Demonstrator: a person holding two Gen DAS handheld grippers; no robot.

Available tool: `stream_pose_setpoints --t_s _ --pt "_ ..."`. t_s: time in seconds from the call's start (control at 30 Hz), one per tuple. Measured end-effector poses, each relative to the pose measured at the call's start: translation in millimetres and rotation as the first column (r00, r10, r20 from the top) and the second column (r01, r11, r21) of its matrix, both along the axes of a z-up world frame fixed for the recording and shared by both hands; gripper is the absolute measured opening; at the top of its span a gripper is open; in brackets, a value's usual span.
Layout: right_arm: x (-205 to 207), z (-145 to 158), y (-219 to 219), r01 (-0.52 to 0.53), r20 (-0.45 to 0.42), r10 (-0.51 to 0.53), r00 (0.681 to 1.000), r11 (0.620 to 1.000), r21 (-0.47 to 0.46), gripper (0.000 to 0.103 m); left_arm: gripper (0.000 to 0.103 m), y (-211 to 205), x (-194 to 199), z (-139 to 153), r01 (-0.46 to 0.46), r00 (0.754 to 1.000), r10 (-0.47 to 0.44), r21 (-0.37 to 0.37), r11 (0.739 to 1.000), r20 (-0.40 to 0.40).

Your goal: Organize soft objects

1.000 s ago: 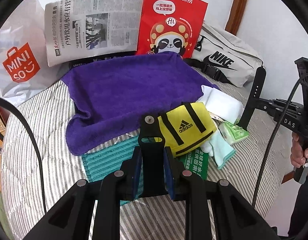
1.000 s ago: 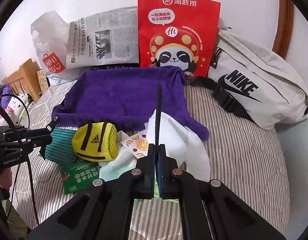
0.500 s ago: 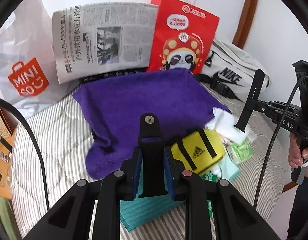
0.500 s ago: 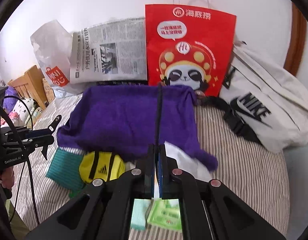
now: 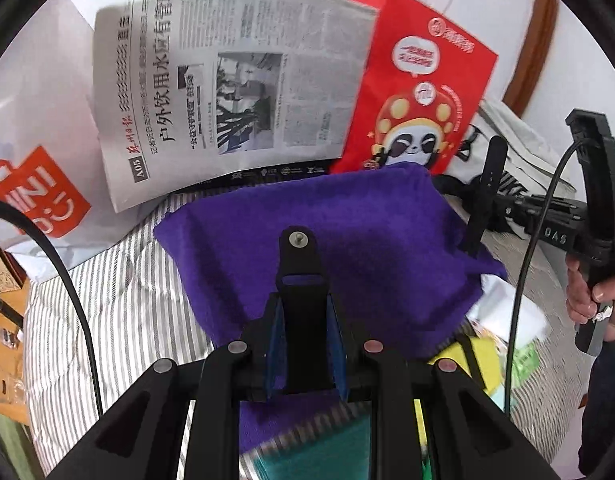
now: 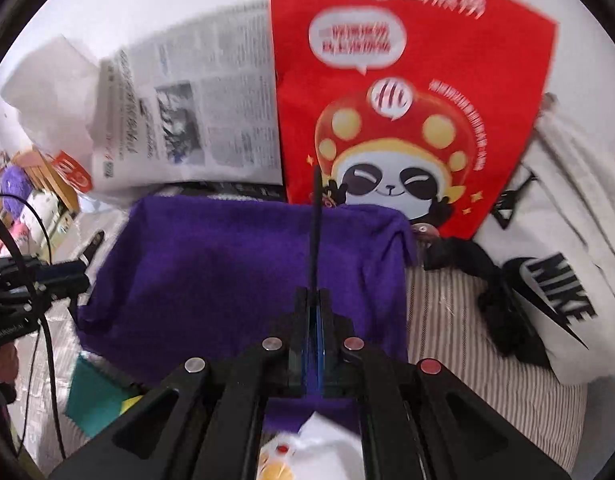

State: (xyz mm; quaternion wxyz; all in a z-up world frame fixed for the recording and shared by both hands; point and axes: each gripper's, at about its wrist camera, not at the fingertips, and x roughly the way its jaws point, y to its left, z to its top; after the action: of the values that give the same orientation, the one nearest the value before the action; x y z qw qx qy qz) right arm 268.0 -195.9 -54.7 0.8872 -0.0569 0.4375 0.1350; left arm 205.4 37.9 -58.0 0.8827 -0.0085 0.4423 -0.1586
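Observation:
A purple towel [image 5: 307, 216] lies spread on the striped bed, also in the right wrist view [image 6: 227, 280]. My left gripper [image 5: 299, 248] is shut and empty, raised above the towel's near part. My right gripper [image 6: 314, 220] is shut and empty, over the towel's far right part; it shows in the left wrist view [image 5: 483, 200]. A teal cloth [image 5: 319, 452], a yellow Adidas pouch [image 5: 479, 360], a white cloth [image 5: 507, 312] and a green packet [image 5: 525, 360] lie at the towel's near edge, partly hidden by the grippers.
A newspaper [image 5: 235, 92], a red panda paper bag [image 6: 407, 100], a white Miniso bag [image 5: 35, 184] and a white Nike bag [image 6: 559, 280] lean against the wall behind the towel. The striped bed [image 5: 119, 300] drops off at the left edge.
Both grippers have moved forward and up, toward the towel and the wall. The small items have slid to the bottom of both views. Both stay shut.

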Motion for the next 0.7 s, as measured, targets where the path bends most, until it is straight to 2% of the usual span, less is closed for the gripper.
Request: stream_pose_setpoints --t_s 0.13,0.3,0.57,0.7 --pt "30 -27 5 -0.008 -0.084 0.005 0.996 0.999 -0.032 0.003 0.021 3 26 -16 -0.016 0.999 0.016 -0.005 1.0 -0.034" --pt "59 -40 12 -0.018 -0.139 0.011 0.99 0.999 -0.049 0.003 0.021 5 53 -34 -0.027 0.997 0.028 0.013 1.0 -0.069" --pt "79 -65 29 -0.068 -0.204 0.044 0.978 0.992 -0.11 0.003 0.021 4 77 -56 -0.051 0.989 0.055 0.033 0.998 -0.134" --pt "80 -77 30 -0.076 -0.249 0.044 0.968 0.99 -0.123 0.004 0.021 -4 79 -65 -0.041 0.986 0.052 0.071 0.997 -0.161"
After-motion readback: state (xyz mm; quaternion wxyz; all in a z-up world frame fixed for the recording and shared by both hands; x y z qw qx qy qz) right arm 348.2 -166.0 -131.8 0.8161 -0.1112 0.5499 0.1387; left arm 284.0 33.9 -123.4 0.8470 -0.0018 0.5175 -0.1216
